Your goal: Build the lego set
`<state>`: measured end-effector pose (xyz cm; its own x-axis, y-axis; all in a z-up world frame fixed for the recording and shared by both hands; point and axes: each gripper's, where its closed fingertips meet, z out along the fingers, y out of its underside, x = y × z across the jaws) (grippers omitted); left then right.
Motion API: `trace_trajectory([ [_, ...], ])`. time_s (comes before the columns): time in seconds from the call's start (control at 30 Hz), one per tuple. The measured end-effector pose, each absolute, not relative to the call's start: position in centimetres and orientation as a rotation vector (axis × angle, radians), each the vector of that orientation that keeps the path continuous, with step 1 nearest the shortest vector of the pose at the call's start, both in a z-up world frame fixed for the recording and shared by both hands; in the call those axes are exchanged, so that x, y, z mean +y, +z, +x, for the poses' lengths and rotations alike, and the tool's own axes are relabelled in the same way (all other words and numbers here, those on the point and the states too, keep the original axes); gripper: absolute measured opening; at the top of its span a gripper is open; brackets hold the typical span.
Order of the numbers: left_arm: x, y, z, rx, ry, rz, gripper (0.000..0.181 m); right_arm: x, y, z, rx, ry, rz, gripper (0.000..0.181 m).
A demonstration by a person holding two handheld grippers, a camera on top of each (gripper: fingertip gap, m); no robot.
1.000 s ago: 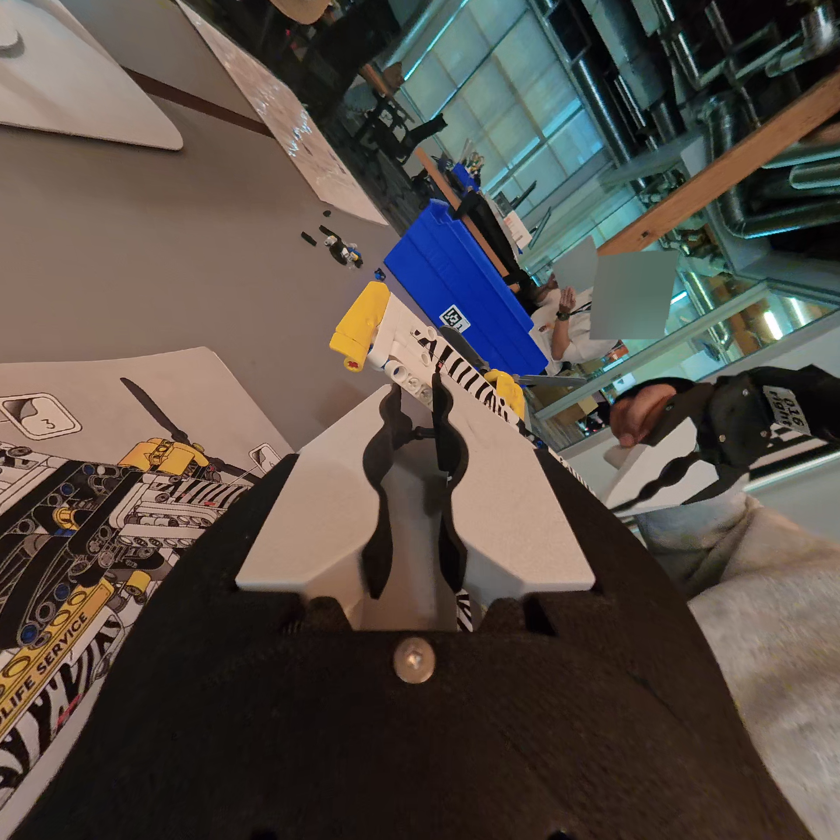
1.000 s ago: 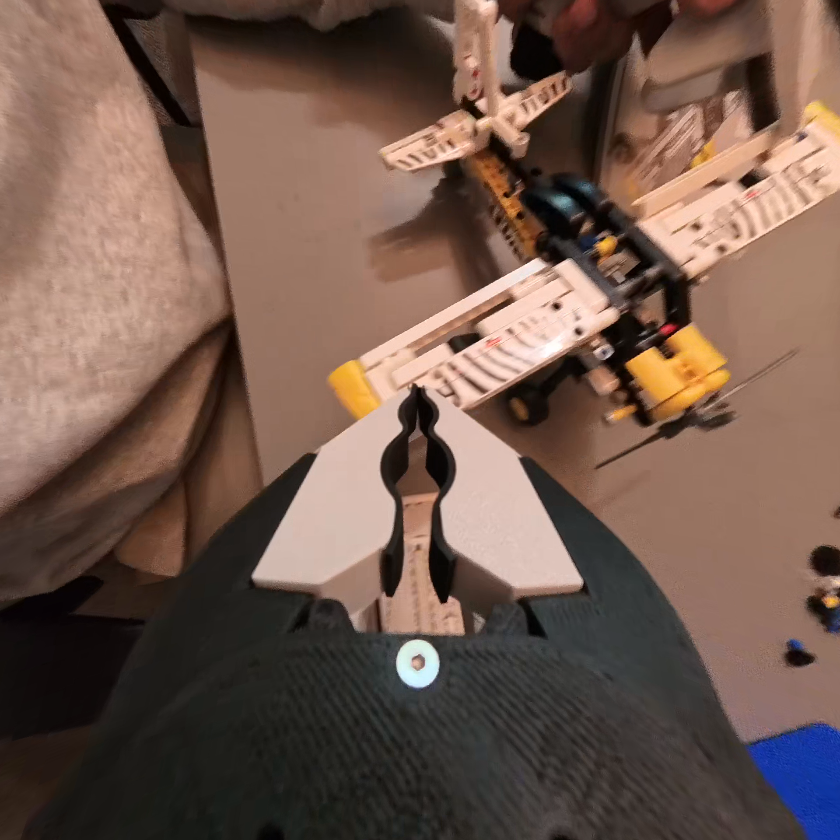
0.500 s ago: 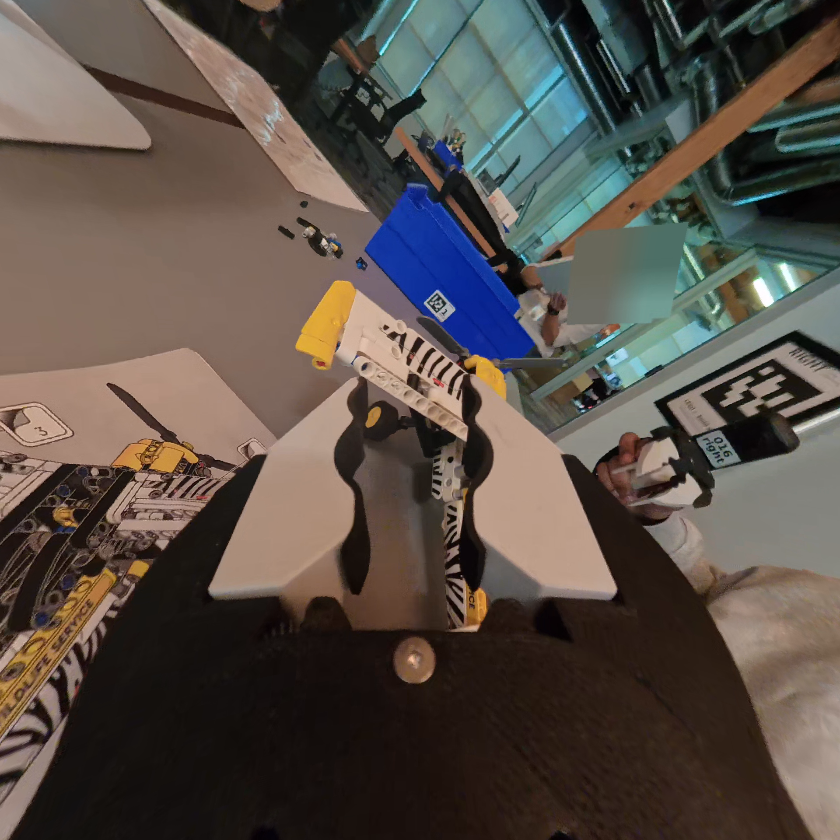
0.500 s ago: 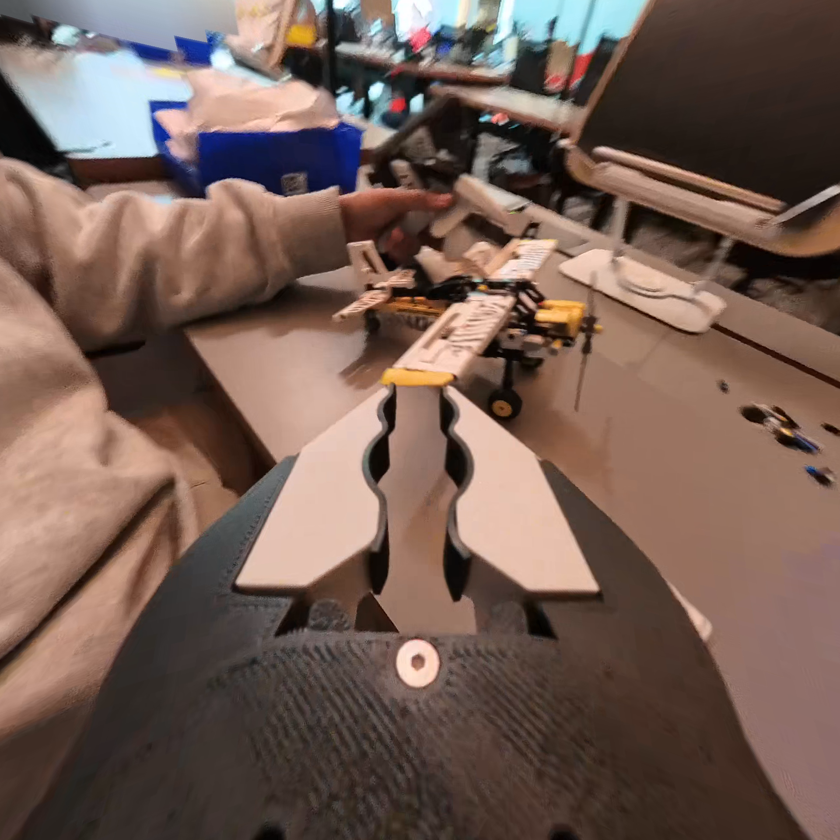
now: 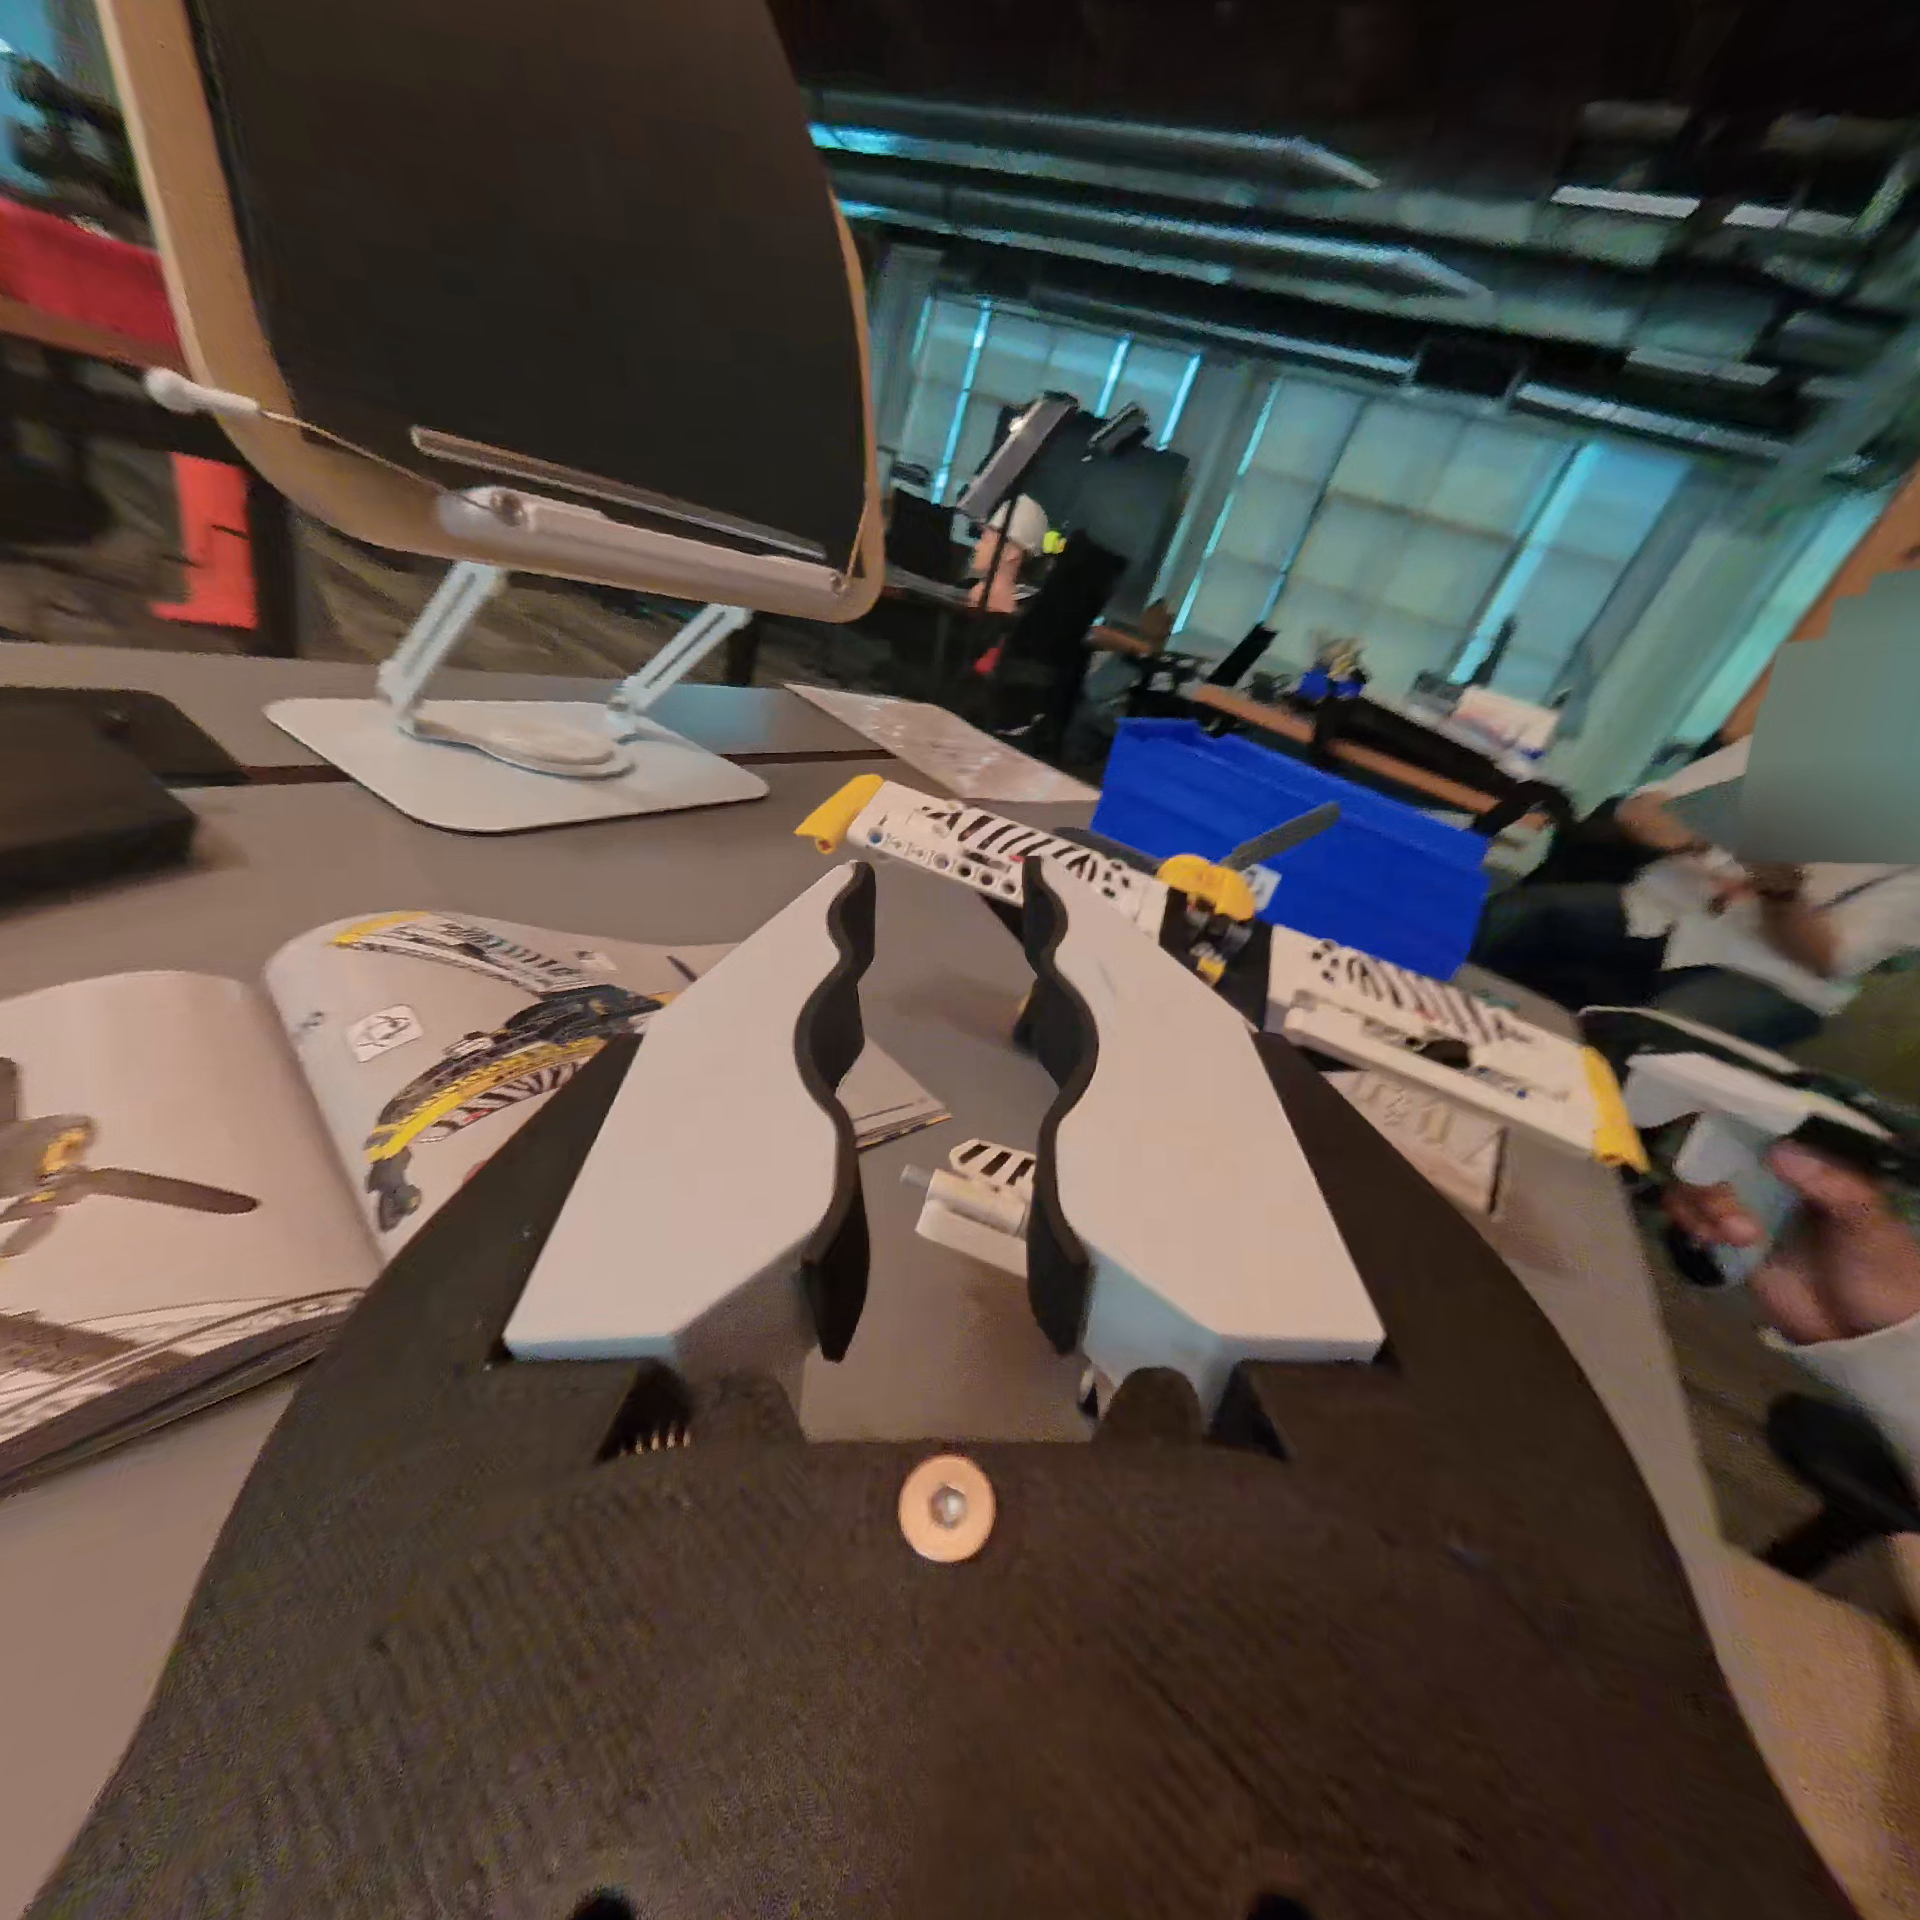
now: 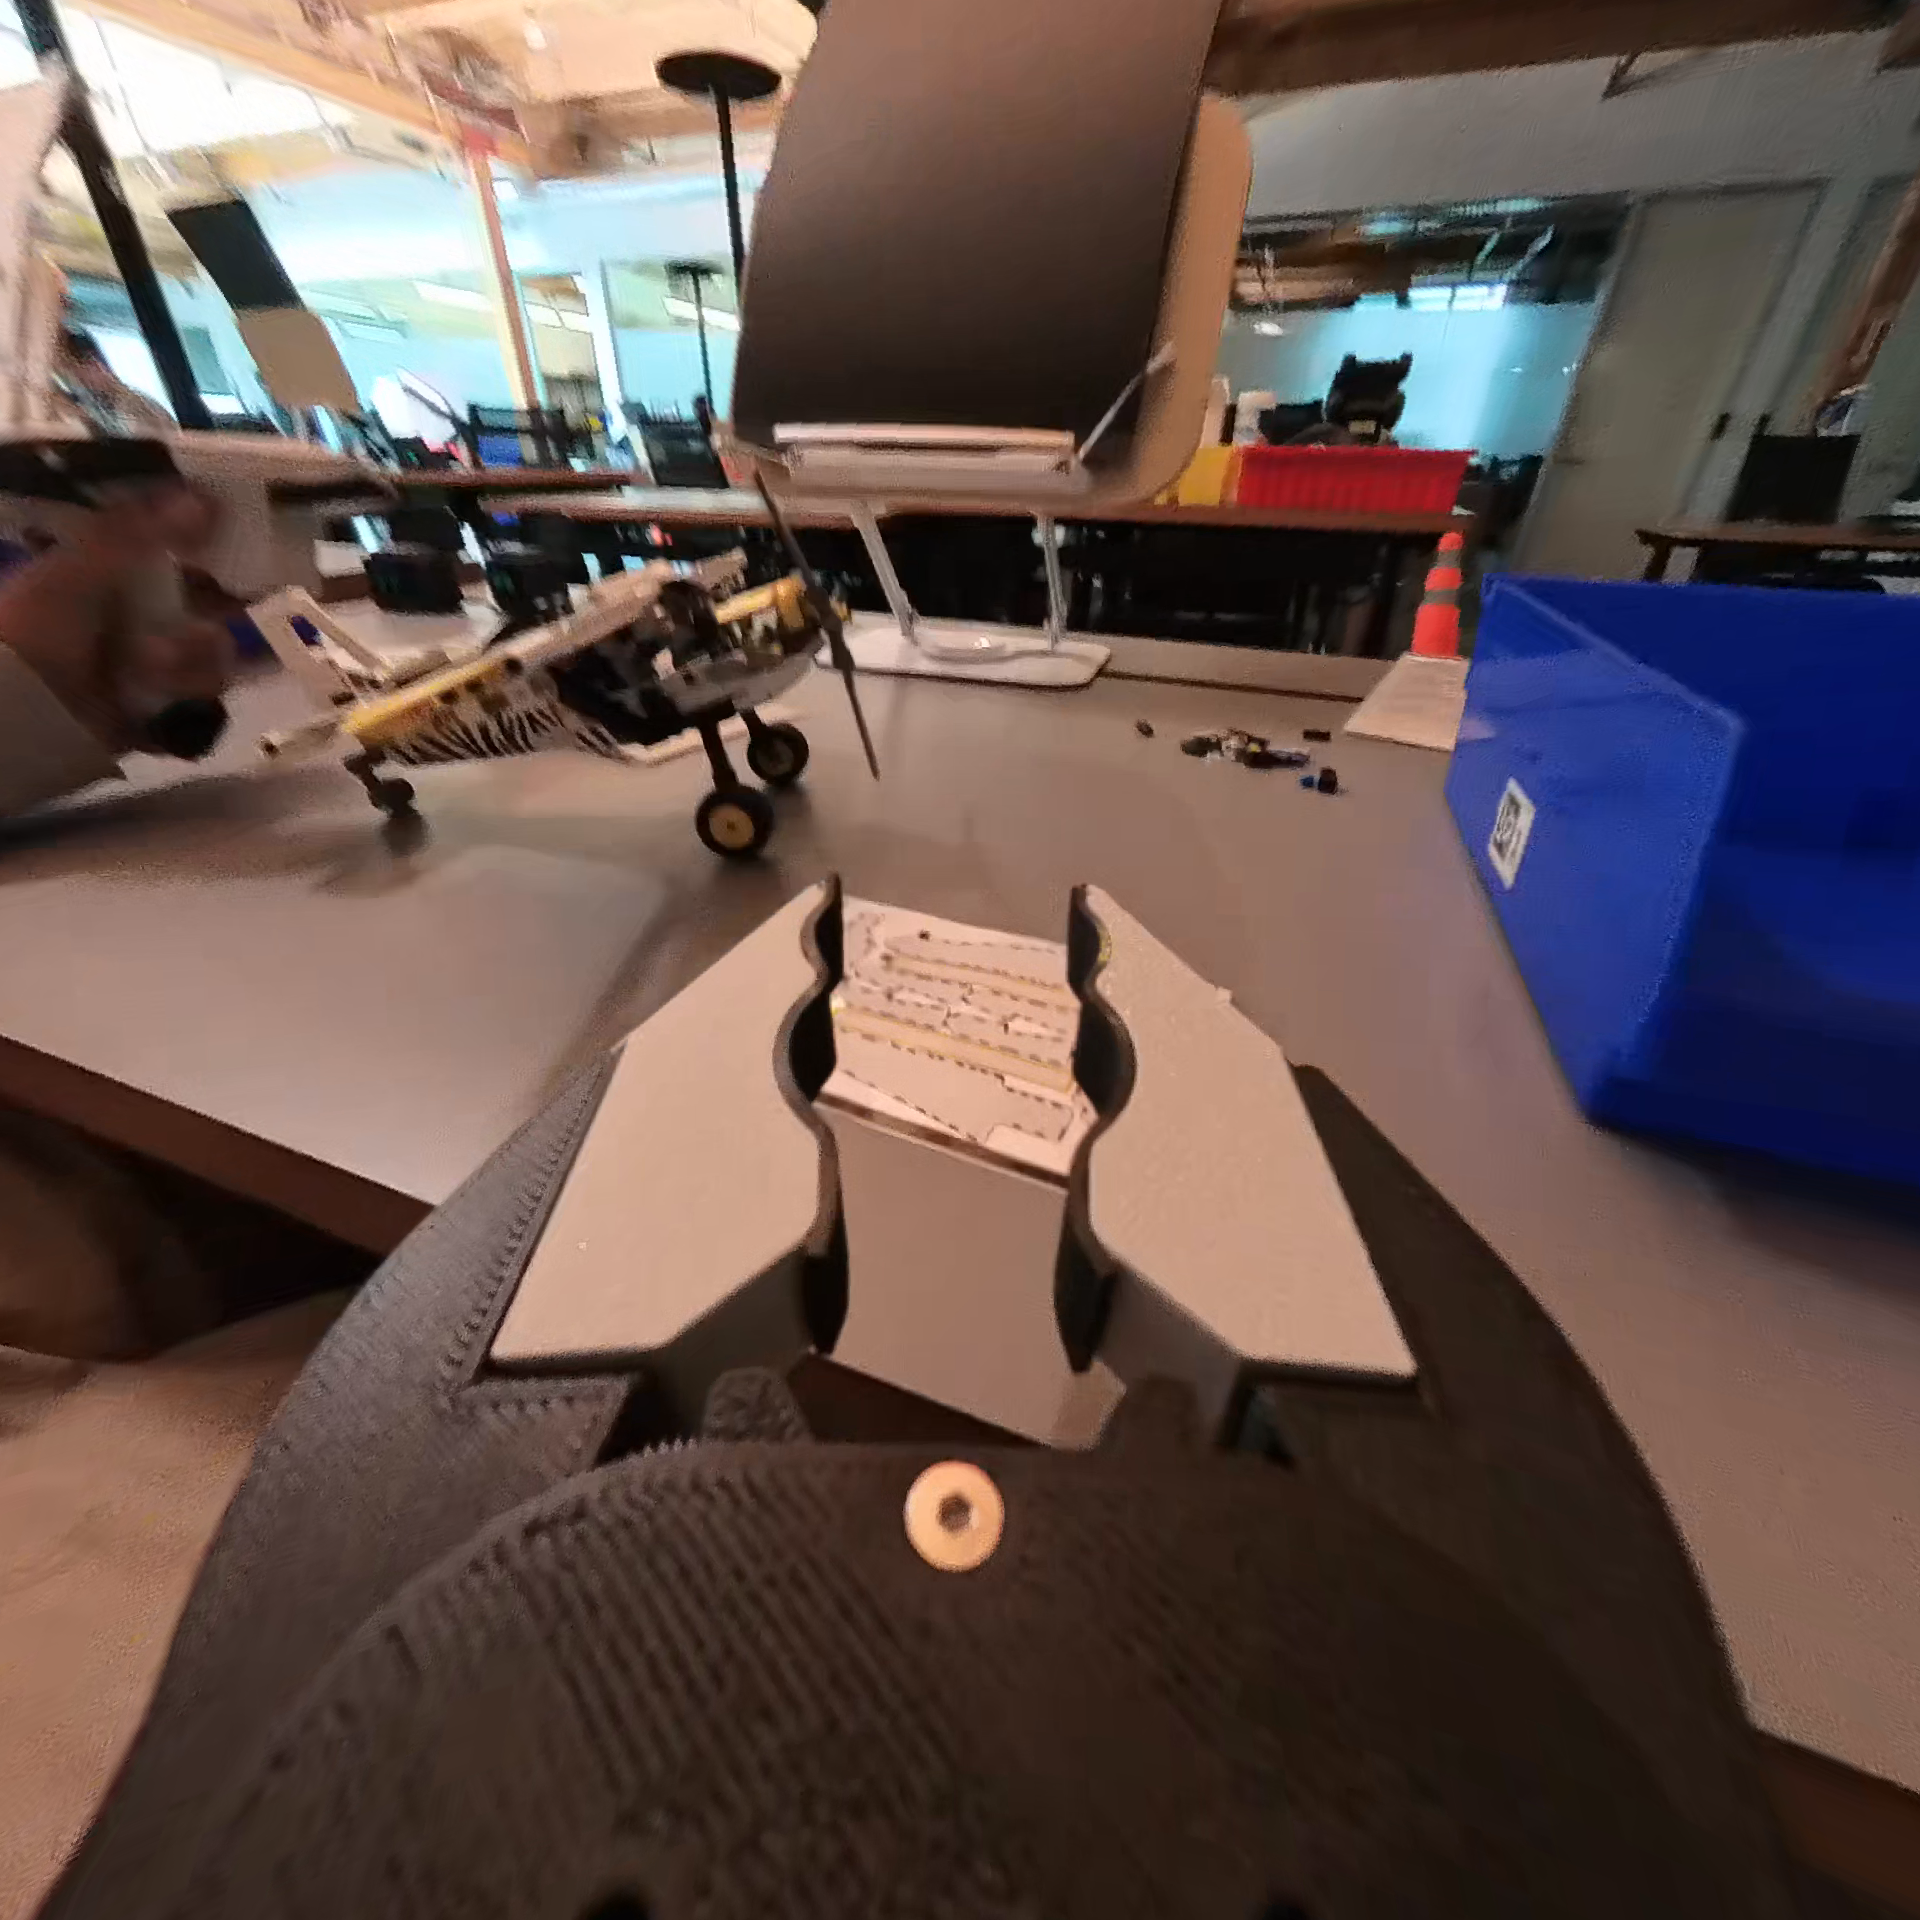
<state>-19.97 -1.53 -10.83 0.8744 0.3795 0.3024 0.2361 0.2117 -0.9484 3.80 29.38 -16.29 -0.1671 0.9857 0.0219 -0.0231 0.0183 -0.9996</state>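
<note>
The Lego plane (image 6: pixel 582 686), white with zebra stripes and yellow parts, stands on its wheels on the grey table (image 6: pixel 1143 831). In the left wrist view its wing (image 5: pixel 1039 868) runs across just beyond my fingertips. My left gripper (image 5: pixel 940 894) is open and empty, with the plane's striped tail piece (image 5: pixel 977 1184) low between the jaws, apart from them. My right gripper (image 6: pixel 951 914) is open and empty near the table's front edge, well short of the plane. A white printed sheet (image 6: pixel 956 1008) lies below and between its fingers. The right gripper also shows in the left wrist view (image 5: pixel 1745 1112), in a hand.
An open instruction booklet (image 5: pixel 312 1091) lies left of the plane. A dark screen on a silver stand (image 5: pixel 520 748) stands at the back. A blue bin (image 6: pixel 1662 883) sits at the right. Small loose pieces (image 6: pixel 1247 743) lie behind the plane. People sit in the background. There is about 40 cm between the tips of the two grippers.
My left gripper has opened and let go of the plane, which now stands on the table. My right gripper has opened wider and swung round, away from the plane.
</note>
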Motion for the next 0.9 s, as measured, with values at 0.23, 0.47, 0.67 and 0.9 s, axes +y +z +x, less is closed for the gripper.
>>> trace_trajectory([
  [0.23, -1.2, -11.4, -18.8, -0.532, 0.186, -1.408, 0.029, 28.4, -18.8, 1.9, -1.425, 1.249, -1.158, 0.048],
  [0.47, -0.9, -11.6, -18.5, -0.519, 0.155, -1.418, 0.029, 27.8, -19.6, 0.8, -1.435, 1.261, -1.201, 0.059],
  [0.67, -1.3, -10.9, -18.5, -0.512, 0.201, -1.388, 0.031, 28.1, -20.2, 0.6, -1.470, 1.193, -1.255, 0.066],
  [0.9, -2.6, -9.4, -18.2, -0.539, 0.168, -1.284, 0.039, 29.4, -22.5, 0.0, -1.584, 0.946, -1.519, 0.105],
])
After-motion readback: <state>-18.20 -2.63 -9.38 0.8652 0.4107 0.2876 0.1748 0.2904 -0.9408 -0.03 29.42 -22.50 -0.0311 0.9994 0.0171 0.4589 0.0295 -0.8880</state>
